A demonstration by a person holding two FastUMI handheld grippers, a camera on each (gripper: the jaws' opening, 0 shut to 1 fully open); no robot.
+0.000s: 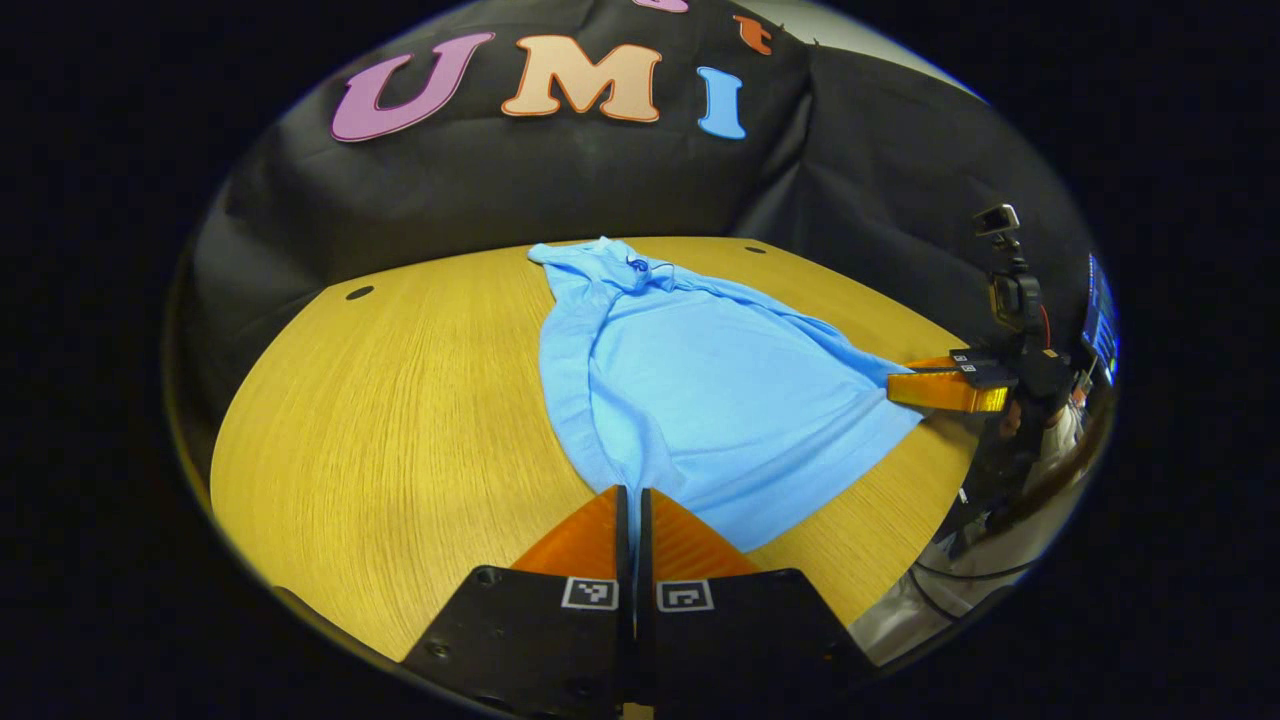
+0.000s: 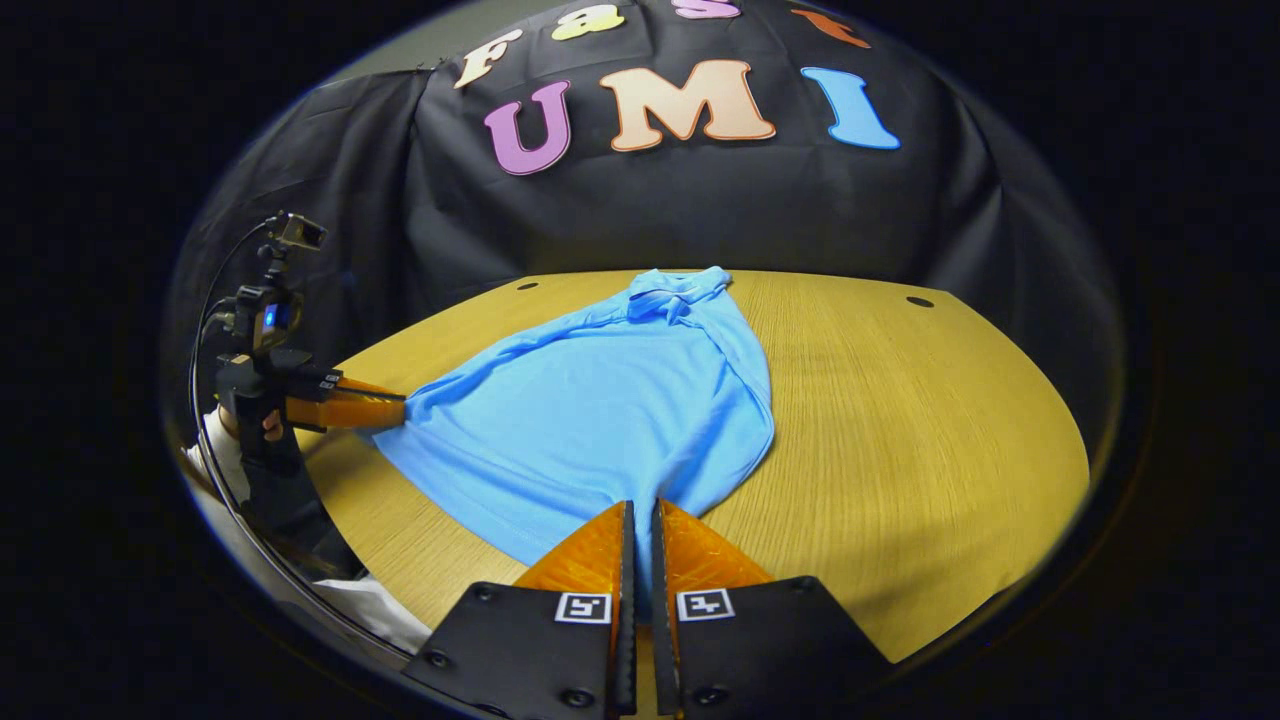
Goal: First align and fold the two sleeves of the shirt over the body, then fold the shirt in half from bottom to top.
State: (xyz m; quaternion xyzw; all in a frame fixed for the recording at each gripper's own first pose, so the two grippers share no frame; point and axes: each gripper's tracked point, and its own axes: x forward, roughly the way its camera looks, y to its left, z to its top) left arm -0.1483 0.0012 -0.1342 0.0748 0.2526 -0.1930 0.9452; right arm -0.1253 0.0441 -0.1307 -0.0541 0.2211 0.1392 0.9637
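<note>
The light blue knit shirt (image 1: pixel 700 400) is spread on the round wooden table (image 1: pixel 400 420), its hem corners pinched by the left tool (image 1: pixel 634 497) and right tool (image 2: pixel 641 508), fingers pressed together on cloth.

Left tongs (image 1: pixel 634 500): black housings, 2 square tags, screws. Right tongs (image 2: pixel 640 512): same; white sleeve (image 2: pixel 375 605).

The shirt (image 2: pixel 600 420) is soft, matt knit cloth, smooth with a few creases. The tabletop (image 2: pixel 900 440) is wood with fine visible grain and a dull satin finish.
</note>
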